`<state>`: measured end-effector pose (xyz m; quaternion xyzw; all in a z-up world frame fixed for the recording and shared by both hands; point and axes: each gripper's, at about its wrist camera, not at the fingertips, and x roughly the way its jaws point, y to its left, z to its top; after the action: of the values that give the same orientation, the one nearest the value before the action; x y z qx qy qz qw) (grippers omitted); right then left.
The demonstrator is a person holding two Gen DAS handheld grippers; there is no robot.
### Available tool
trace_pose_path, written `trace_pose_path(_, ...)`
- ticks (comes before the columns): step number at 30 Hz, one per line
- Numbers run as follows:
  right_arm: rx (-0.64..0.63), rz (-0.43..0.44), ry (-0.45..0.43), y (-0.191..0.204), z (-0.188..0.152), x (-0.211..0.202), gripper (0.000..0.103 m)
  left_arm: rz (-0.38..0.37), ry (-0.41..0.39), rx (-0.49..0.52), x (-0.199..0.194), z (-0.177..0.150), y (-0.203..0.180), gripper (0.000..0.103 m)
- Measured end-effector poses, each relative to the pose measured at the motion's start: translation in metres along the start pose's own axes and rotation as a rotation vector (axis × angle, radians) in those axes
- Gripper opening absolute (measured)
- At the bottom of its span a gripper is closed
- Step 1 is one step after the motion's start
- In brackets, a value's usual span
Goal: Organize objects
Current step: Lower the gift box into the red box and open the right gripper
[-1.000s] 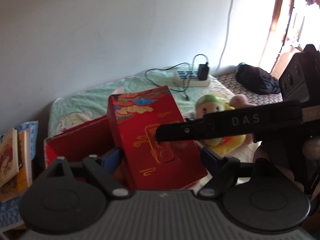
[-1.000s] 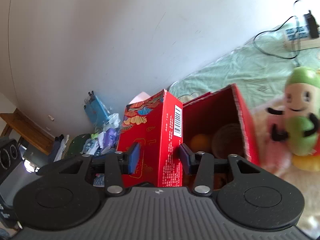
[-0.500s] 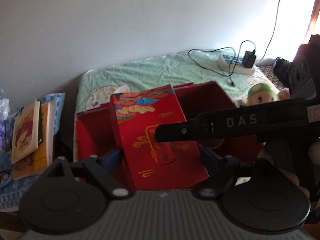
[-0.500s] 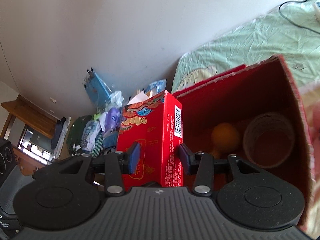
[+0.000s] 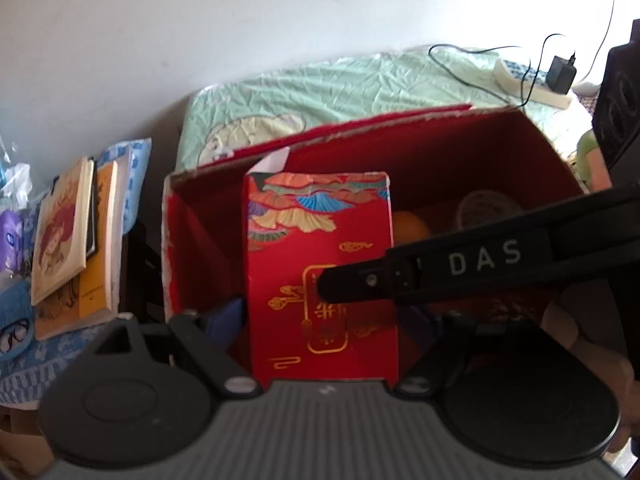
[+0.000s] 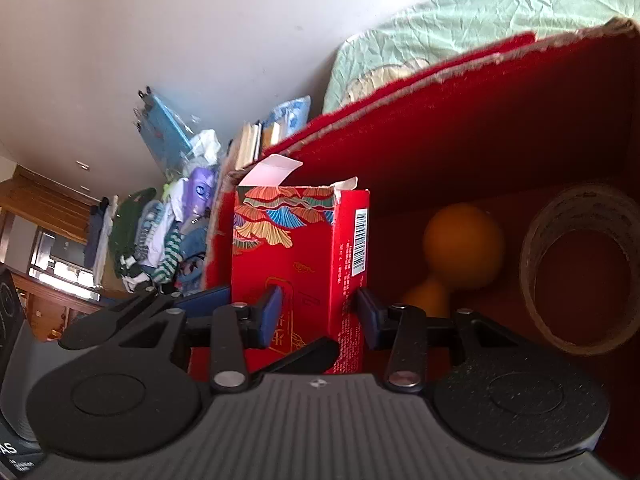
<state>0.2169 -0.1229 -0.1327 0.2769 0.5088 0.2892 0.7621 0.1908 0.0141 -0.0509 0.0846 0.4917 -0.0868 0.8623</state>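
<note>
Two tongs are sharing one red carton [image 5: 320,280] here. The left tongs [image 5: 324,320] are gripping it across its wide decorated face, jaws set wide and closing, blue pads pressing on both sides. The right tongs [image 6: 318,314] are pinching the same carton [image 6: 300,256] across a narrower stretch near the barcode corner, jaws about half apart and closing too, pads on the cardboard. The carton is standing upright with its top flap [image 6: 272,170] open, sitting in the left end of one big red box [image 5: 420,148] on the bed [image 5: 360,80]. Also inside the box: one orange dumbbell-shaped toy [image 6: 460,240] in the middle and one roll of clear tape [image 6: 580,268] toward the right end. One stack of books [image 5: 72,236] is lying just off the box's left side.
</note>
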Motion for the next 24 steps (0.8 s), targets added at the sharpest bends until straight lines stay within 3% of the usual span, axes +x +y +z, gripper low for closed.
trace_pose_path(12, 0.007, -0.095, 0.055, -0.005, 0.003, 0.016, 0.041, 0.021, 0.051, 0.023, 0.026, -0.006, -0.002, 0.081)
trace_pose_path(22, 0.066, -0.097, 0.041, -0.014, 0.000, 0.013, 0.027, 0.076, 0.044, 0.057, 0.031, -0.007, -0.011, 0.084)
trace_pose_path(23, 0.069, -0.099, 0.032, -0.013, -0.001, 0.012, 0.027, 0.071, 0.042, 0.062, 0.031, -0.007, -0.012, 0.082)
trace_pose_path(24, 0.070, -0.101, 0.025, -0.013, -0.001, 0.011, 0.027, 0.037, 0.053, 0.062, 0.031, -0.008, -0.014, 0.074)
